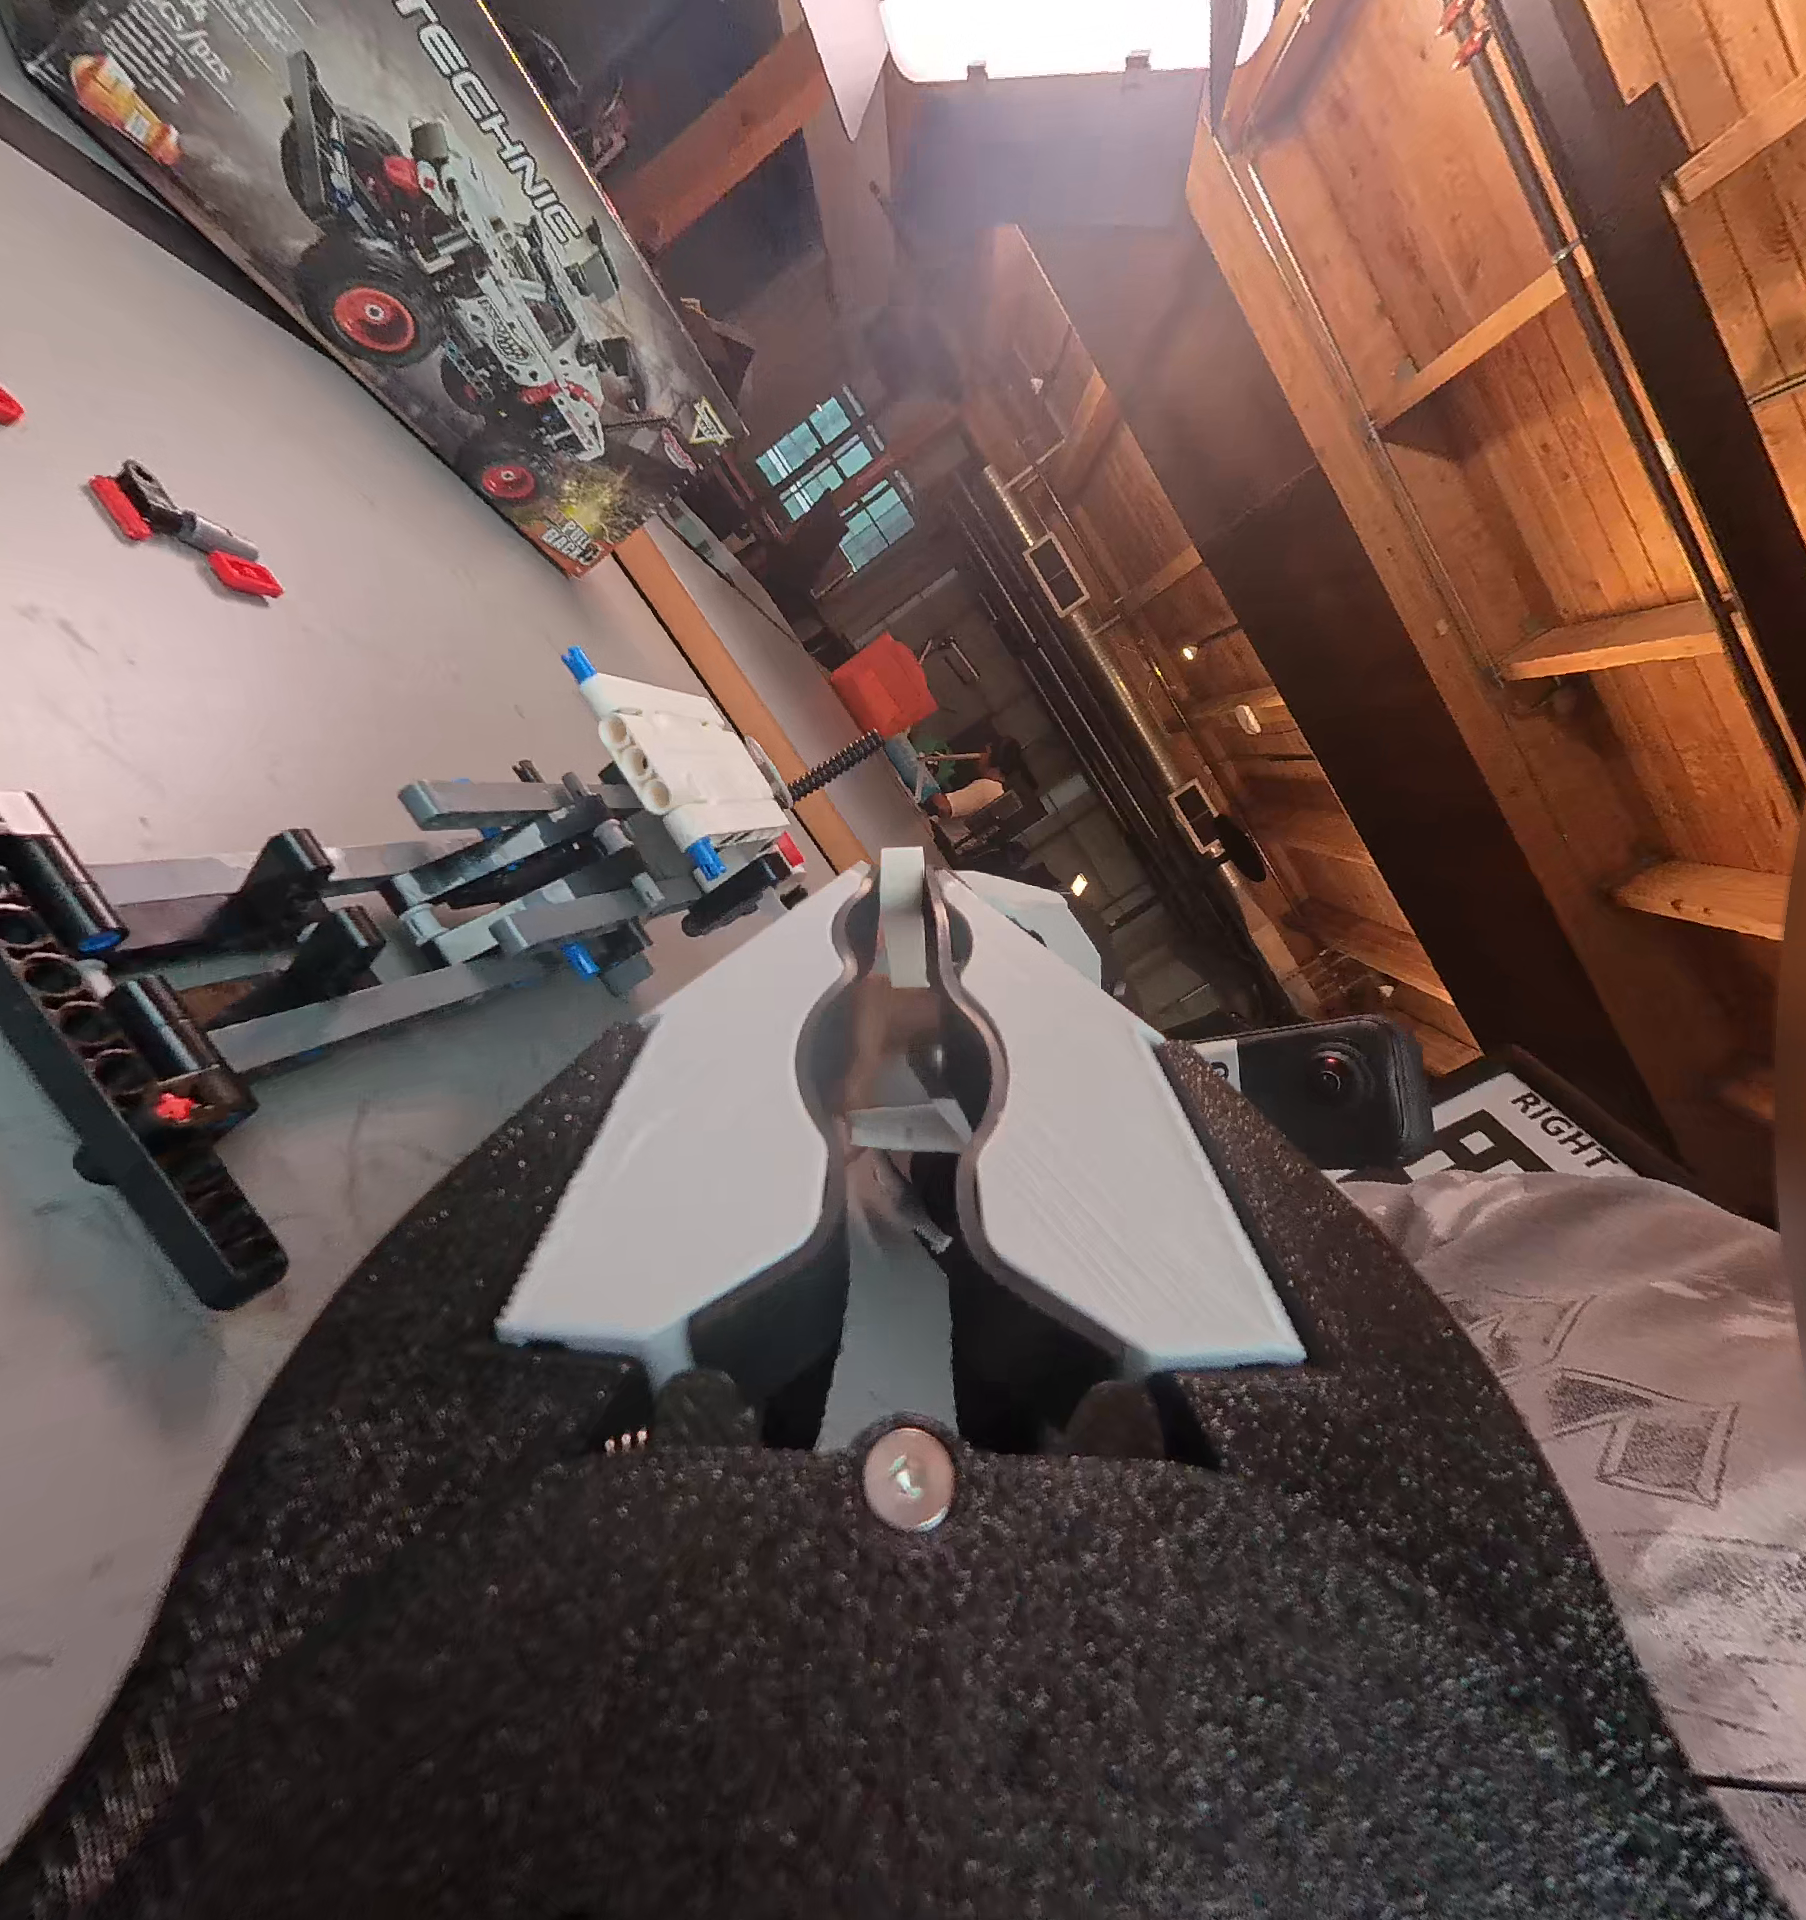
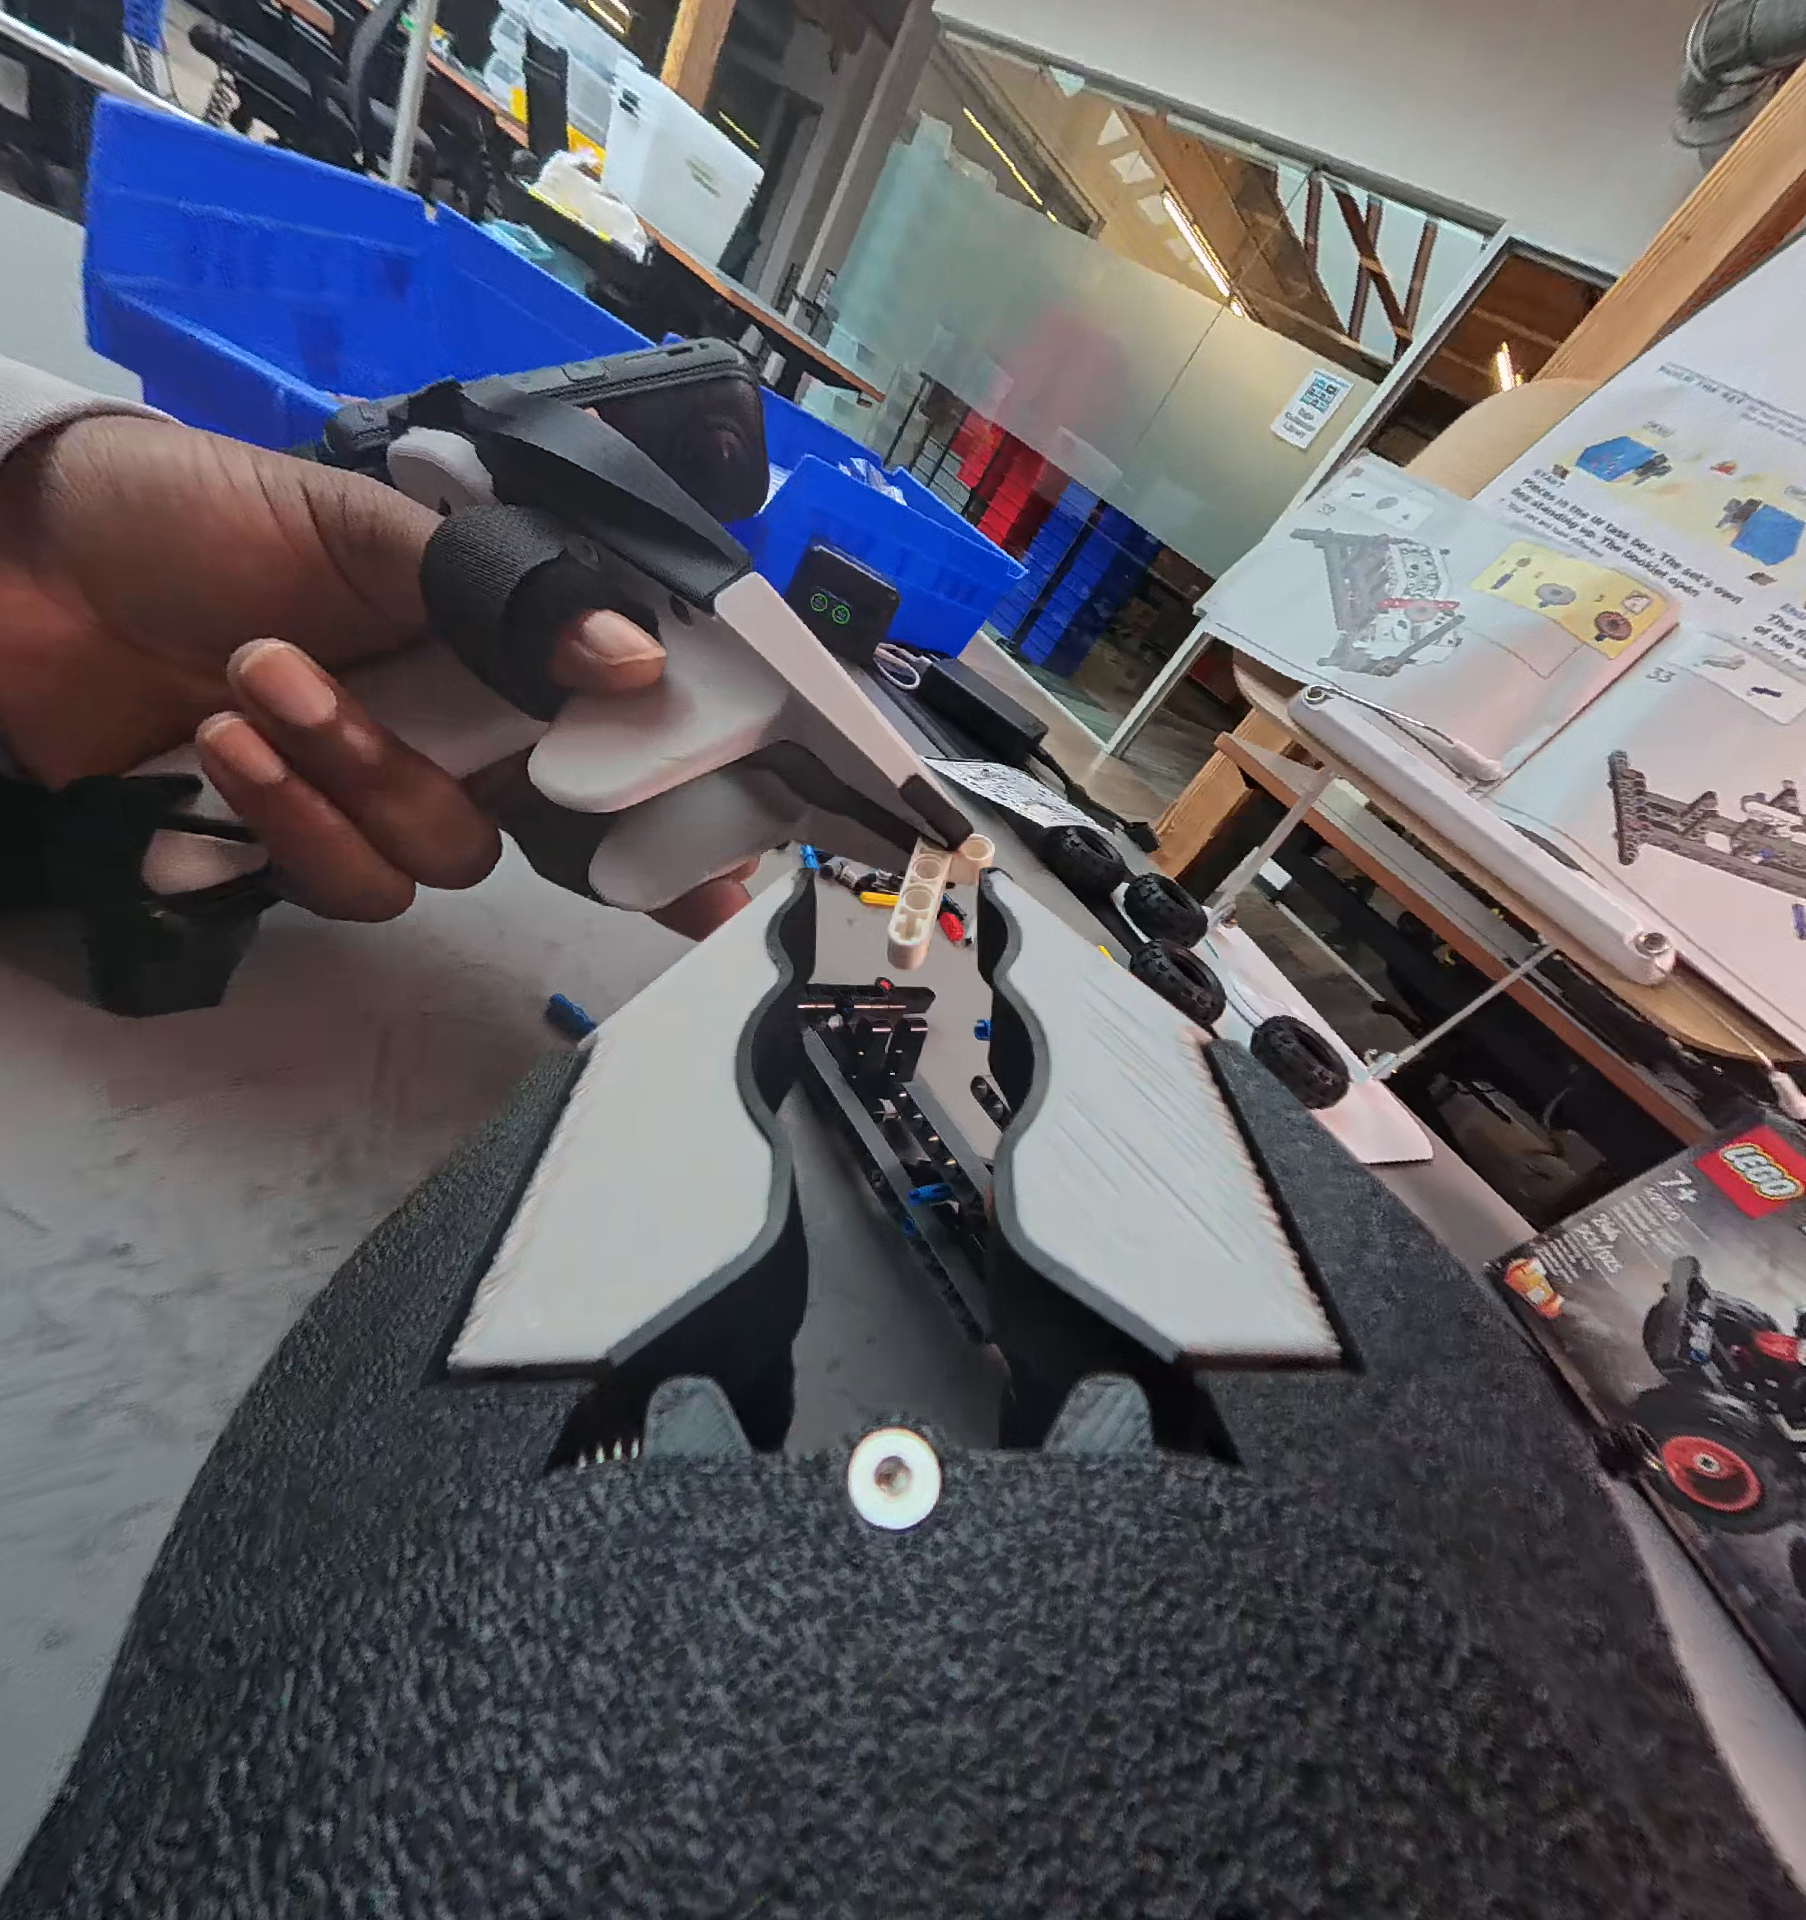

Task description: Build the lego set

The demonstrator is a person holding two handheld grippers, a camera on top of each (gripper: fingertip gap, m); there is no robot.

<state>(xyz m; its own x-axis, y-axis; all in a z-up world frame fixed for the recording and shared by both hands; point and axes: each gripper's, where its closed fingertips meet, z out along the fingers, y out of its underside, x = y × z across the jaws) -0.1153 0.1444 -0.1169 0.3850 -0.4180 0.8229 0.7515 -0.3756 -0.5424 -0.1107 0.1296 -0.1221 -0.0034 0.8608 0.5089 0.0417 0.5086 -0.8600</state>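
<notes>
Pinching white beam [image 2: 918,902], L gripper [image 2: 956,831] above table edge [image 2: 1034,748]; R gripper [image 2: 894,894] agape.

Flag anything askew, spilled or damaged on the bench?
Nothing damaged. Small loose pins lie scattered on the grey table, four black rubber tyres sit unmounted, and the left gripper pinches a white angled beam in mid-air.

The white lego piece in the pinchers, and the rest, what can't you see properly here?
- White L-shaped beam: left wrist view shows only its end; the left gripper hides the rest.
- Black chassis frame: right wrist view, partly covered by the right gripper.
- Loose small parts: right wrist view, too small to name.
- Set box: right wrist view, cut off by the right edge.
</notes>
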